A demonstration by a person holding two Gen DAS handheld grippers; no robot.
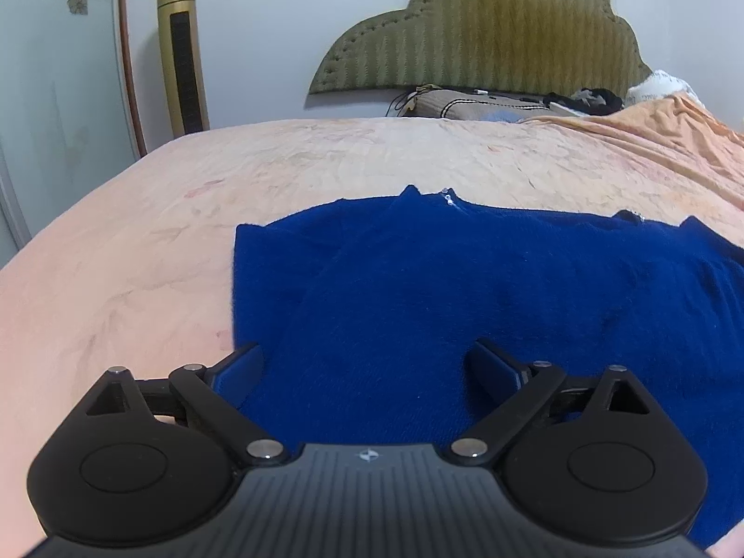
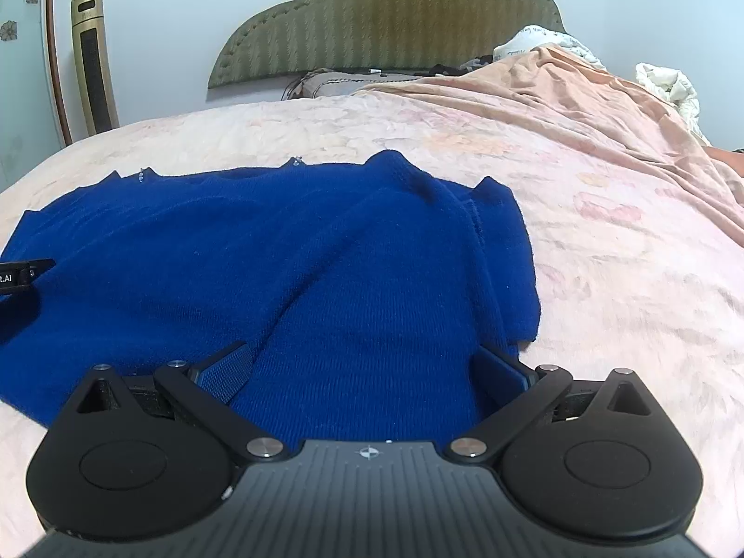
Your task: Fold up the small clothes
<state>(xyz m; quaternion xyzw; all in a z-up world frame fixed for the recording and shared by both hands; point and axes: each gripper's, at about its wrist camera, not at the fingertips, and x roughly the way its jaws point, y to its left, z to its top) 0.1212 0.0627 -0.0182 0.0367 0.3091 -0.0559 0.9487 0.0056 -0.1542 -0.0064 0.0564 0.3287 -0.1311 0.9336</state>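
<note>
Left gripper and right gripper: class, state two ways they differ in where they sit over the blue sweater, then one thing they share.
The left gripper sits over the blue sweater's left edge, the right gripper over its right edge. Both stand wide open, gripping nothing, near the sweater's near hem on the pink bedspread.

my two wrist views sit low and close, angled down across the blue sweater (image 1: pixel 465 288) toward the headboard (image 2: pixel 386 23), both sharing it.

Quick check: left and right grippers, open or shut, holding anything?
Left gripper: open, over the blue sweater, holding nothing.
Right gripper: open, holding nothing.
</note>
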